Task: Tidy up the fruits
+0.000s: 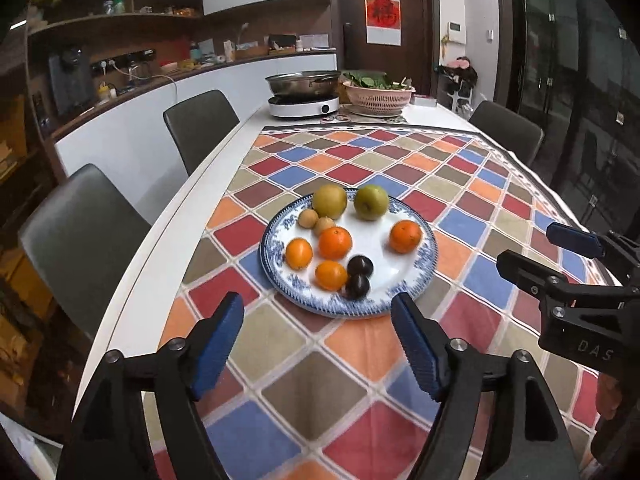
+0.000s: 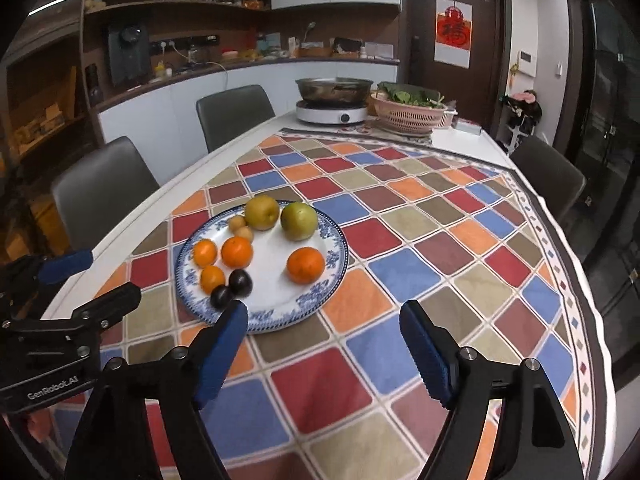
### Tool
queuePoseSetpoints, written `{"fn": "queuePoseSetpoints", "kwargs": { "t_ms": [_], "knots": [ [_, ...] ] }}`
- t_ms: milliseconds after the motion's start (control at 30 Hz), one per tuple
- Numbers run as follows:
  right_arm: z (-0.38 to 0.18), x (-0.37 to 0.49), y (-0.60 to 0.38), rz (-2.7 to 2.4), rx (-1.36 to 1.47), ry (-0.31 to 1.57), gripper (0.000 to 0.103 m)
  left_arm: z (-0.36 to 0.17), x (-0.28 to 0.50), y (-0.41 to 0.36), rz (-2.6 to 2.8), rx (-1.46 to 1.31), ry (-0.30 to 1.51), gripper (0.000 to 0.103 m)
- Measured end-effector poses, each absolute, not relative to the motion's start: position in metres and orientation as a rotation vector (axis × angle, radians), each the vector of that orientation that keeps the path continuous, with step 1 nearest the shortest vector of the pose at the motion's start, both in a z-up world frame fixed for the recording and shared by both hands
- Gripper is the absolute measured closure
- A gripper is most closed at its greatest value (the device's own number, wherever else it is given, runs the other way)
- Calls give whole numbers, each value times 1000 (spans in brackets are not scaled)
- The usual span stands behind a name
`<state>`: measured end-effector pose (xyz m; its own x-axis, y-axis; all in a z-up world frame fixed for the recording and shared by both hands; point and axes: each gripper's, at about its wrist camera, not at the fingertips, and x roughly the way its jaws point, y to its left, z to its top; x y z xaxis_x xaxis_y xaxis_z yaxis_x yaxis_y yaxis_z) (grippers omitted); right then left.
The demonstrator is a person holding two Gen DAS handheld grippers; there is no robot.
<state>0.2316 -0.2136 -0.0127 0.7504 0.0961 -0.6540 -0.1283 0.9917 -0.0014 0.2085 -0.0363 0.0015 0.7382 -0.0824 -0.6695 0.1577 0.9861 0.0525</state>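
Note:
A blue-and-white plate (image 1: 400, 276) (image 2: 276, 284) lies on the checked tablecloth. On it are two yellow-green pears (image 1: 329, 201) (image 2: 262, 212), several oranges (image 1: 405, 236) (image 2: 305, 265), two dark plums (image 1: 360, 266) (image 2: 240, 281) and two small tan fruits (image 1: 308, 217) (image 2: 237, 222). My left gripper (image 1: 319, 306) (image 2: 110, 274) hovers at the plate's near edge, open, with nothing between its blue pads. My right gripper (image 2: 324, 311) (image 1: 528, 244) hangs just right of the plate, open and empty.
At the table's far end stand an induction cooker (image 1: 303, 107) with a steel pot (image 2: 333, 90) and a pink basket of greens (image 1: 378, 98). Grey chairs (image 1: 200, 128) line the left side, another chair (image 2: 548, 172) the right. The table edge curves on the left.

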Motion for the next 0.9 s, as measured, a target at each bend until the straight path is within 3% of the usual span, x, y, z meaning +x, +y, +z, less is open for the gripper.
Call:
{"fn": "queuePoseSetpoints", "kwargs": {
  "t_ms": [500, 900],
  "knots": [
    [3, 131, -216, 48, -23, 614, 19, 26, 123, -30, -75, 101, 600, 8],
    [8, 92, -220, 24, -5, 565, 19, 28, 91, -34, -87, 93, 566, 6]
  ]
}}
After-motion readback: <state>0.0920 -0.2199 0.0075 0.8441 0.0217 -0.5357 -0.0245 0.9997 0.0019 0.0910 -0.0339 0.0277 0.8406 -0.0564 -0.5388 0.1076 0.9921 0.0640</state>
